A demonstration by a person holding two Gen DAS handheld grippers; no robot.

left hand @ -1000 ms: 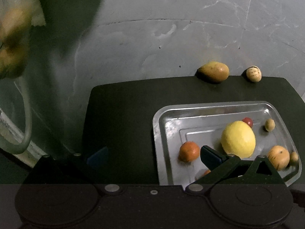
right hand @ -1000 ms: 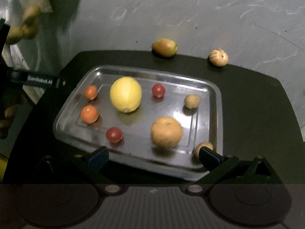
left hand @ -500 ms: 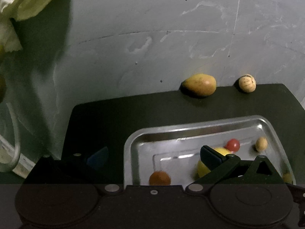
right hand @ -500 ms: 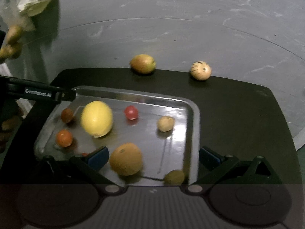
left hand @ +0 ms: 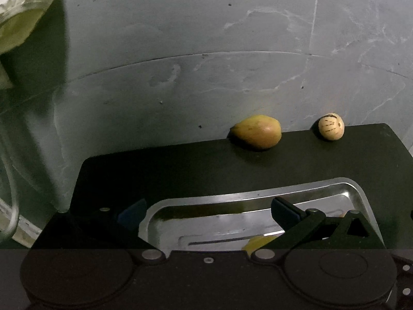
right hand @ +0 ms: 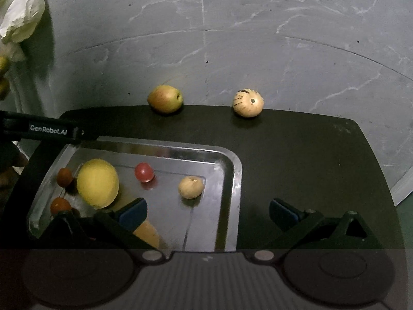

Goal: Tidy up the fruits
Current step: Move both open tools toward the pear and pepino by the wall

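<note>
A steel tray [right hand: 233,180] lies on a black mat [right hand: 296,155] and holds a big yellow lemon [right hand: 98,183], a red cherry tomato [right hand: 144,172], a small beige fruit [right hand: 190,187], small orange fruits [right hand: 64,177] and an orange partly behind my finger. At the mat's far edge sit a yellow-red mango [right hand: 165,99] [left hand: 256,132] and a pale striped round fruit [right hand: 248,102] [left hand: 331,126]. My right gripper [right hand: 206,210] is open over the tray's right rim. My left gripper [left hand: 207,210] is open above the tray [left hand: 196,204], empty.
The mat rests on a grey marbled floor [right hand: 258,51]. A crumpled pale plastic bag [right hand: 22,18] hangs at the upper left in both views. The left gripper's black arm [right hand: 49,130] crosses the right wrist view above the tray's left corner.
Both grippers have drawn back and tilted up: the tray has slid down in both views and the mango and striped fruit look larger. Both stay open and empty.
</note>
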